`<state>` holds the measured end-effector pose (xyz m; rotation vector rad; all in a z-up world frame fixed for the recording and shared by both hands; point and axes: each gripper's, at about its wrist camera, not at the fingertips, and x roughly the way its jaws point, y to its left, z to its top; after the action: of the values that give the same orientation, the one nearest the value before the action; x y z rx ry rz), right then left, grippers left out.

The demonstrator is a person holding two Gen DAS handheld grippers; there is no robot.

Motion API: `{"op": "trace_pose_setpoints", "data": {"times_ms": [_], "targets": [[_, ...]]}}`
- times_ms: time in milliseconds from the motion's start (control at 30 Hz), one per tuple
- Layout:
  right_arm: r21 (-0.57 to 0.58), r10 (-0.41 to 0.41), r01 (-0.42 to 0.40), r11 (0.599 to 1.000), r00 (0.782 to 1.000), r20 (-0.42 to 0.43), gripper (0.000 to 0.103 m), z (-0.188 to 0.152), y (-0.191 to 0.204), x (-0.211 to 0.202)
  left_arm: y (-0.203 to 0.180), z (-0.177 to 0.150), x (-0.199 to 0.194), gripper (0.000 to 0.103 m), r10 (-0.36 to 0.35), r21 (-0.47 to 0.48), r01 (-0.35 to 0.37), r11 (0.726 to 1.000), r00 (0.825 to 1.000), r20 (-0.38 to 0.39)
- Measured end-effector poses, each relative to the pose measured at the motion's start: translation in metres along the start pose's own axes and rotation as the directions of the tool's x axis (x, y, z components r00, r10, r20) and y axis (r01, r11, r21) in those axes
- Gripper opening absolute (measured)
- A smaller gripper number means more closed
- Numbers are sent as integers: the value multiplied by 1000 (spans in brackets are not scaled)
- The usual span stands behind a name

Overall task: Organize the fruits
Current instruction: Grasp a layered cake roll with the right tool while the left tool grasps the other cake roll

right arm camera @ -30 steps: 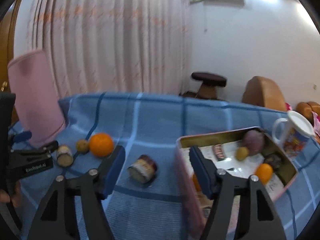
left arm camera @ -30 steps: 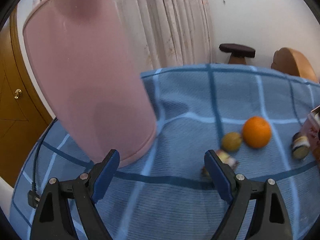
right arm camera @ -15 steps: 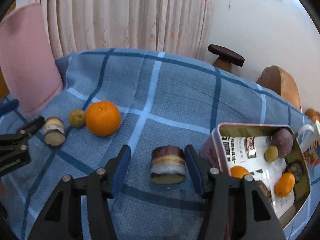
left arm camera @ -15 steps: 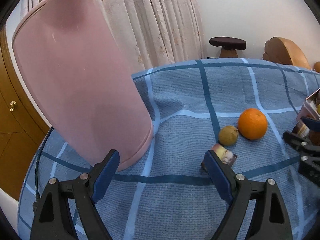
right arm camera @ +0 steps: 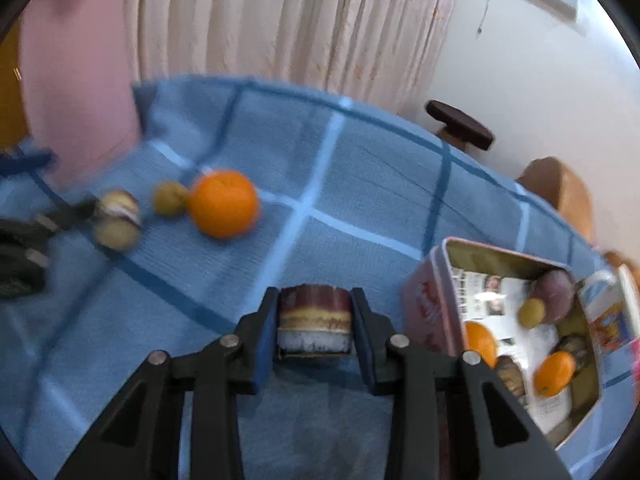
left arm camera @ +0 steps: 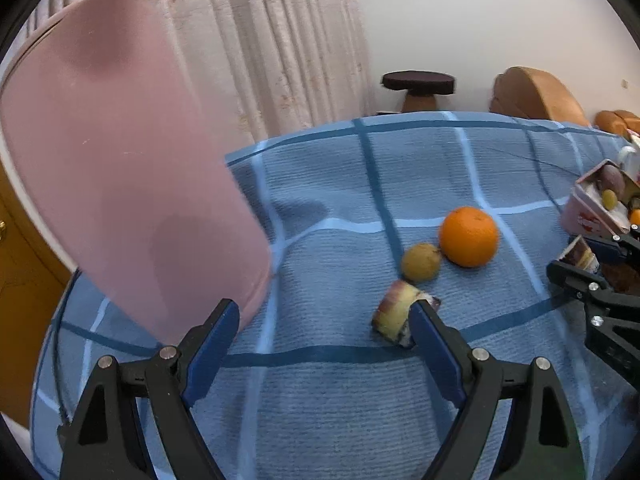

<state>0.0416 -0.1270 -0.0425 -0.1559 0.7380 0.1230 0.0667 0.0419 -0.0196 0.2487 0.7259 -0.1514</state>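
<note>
Both jaws show: right gripper (right arm camera: 314, 326) clamps the layered piece (right arm camera: 315, 322) (blurred), left gripper (left arm camera: 324, 338) gapes empty.

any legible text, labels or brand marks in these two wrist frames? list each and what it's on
Nothing can be read.
Printed paper lining the tin: dark headline blocks and small pictures, too blurred to read.
Red marking on the tin's pink outer wall: a blurred shape, not legible.
Mug behind the tin: colourful print, no readable letters.
Sliced piece in the right gripper: layered bands only, no label.
</note>
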Motion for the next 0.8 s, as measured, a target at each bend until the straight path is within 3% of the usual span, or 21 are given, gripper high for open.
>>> {"op": "trace_pose_setpoints", "data": {"times_ms": [167,333,433,533,567,633,700,800], "targets": [[85,153,-173,981,967,202,37,-8,-5,-37,-14,3,3,88,-114,14,114,993,993,-1],[104,229,-258,961,946,230,37,-12,-10,-41,-27,4,1,88,-168,54,167,985,986,16],[121,248,-280,952,941,229,37,-12,-9,-37,-29,6,8,88,-122,56,121,991,992,17],[125,247,-282,951,939,237,38,-13,-8,-42,-22,6,33,87,-108,10,109,994,990,-89],[128,247,-282,951,940,236,38,-14,-7,-43,-20,6,36,84,-111,-6,111,994,988,-104],[136,245,-281,950,941,234,38,-14,-8,-43,-12,6,38,56,-145,-49,140,989,983,-111],[145,243,-281,949,941,234,38,-14,-9,-43,-5,6,39,36,-194,-93,184,978,975,-106],[159,231,-273,949,943,240,38,-16,-12,-46,4,6,37,32,-222,-143,208,968,971,-85]]}}
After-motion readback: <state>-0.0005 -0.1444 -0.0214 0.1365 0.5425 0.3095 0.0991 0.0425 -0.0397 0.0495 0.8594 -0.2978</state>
